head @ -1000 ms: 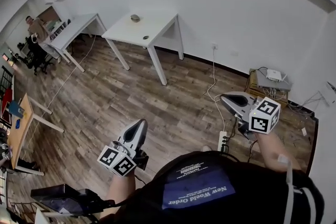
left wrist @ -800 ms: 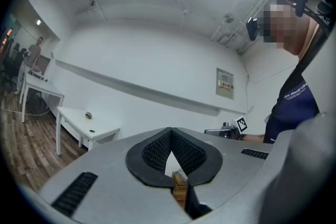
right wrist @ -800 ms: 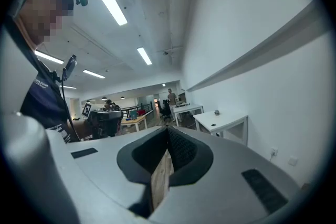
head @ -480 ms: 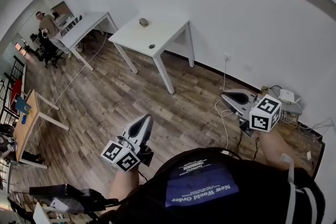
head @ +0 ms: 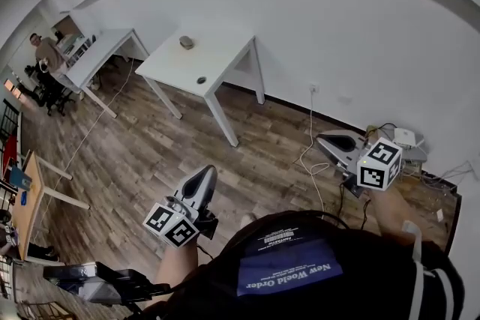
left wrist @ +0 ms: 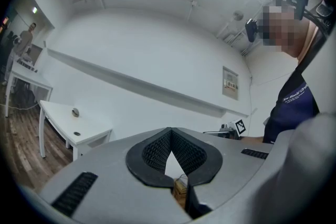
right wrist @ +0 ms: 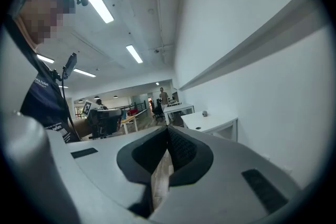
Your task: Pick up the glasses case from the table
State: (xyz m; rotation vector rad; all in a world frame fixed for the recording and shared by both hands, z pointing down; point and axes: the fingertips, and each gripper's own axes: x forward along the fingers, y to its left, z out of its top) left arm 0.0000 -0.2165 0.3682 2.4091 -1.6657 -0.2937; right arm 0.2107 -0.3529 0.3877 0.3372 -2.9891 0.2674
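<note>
Far ahead of left tool (head: 205, 173) and right tool (head: 322, 139): glasses case (head: 186, 42) on white counter (head: 223, 55).
Both tools clenched, nothing between them.

The blue panel (head: 289, 271) on the person's dark shirt (head: 367, 266) reads "New World Order", upside down in the head view; the smaller lines above it are illegible. The cubes on the left gripper (head: 204, 174) and right gripper (head: 324, 140) carry square marker patterns only.
</note>
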